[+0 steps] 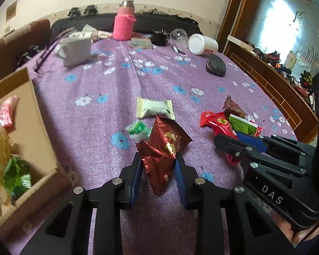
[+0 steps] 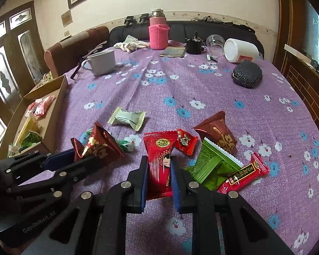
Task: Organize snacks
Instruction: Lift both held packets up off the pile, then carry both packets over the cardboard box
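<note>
left tool (image 1: 158,165) amid loose snacks; cardboard box (image 1: 42,131) beside, perhaps half-full

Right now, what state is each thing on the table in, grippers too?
Left gripper: shut on dark red packet.
Right gripper: shut on red packet.
Box: open, snacks inside.
White jar: on its side.
Mug: upright.
Pink flask: upright, capped.
Green packet: sealed, lying loose.
</note>
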Demonstrator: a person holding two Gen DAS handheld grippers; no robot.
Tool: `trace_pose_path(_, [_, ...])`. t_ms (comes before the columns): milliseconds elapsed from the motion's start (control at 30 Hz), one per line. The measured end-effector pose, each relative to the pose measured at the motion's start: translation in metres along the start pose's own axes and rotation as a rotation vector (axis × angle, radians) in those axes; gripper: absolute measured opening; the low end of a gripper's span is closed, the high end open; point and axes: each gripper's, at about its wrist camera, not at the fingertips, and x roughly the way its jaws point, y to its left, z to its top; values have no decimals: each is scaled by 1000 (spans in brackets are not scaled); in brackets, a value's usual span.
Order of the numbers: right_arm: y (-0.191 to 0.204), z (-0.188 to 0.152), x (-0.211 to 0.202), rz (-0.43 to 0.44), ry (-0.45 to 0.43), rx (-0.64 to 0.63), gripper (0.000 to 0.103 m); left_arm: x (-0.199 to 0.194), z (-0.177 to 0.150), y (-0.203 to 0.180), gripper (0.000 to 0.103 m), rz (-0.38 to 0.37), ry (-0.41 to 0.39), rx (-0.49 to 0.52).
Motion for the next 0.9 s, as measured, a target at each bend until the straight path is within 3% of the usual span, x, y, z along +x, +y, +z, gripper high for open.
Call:
trace_pose_path(600, [0,1,-9,-5,-45,19,20,-22,3,5,28,1,-80,-38])
trace_pose_path(900, [7,4,-21,17,-50,56,20,-58,0,25,28,-9,-136,-90])
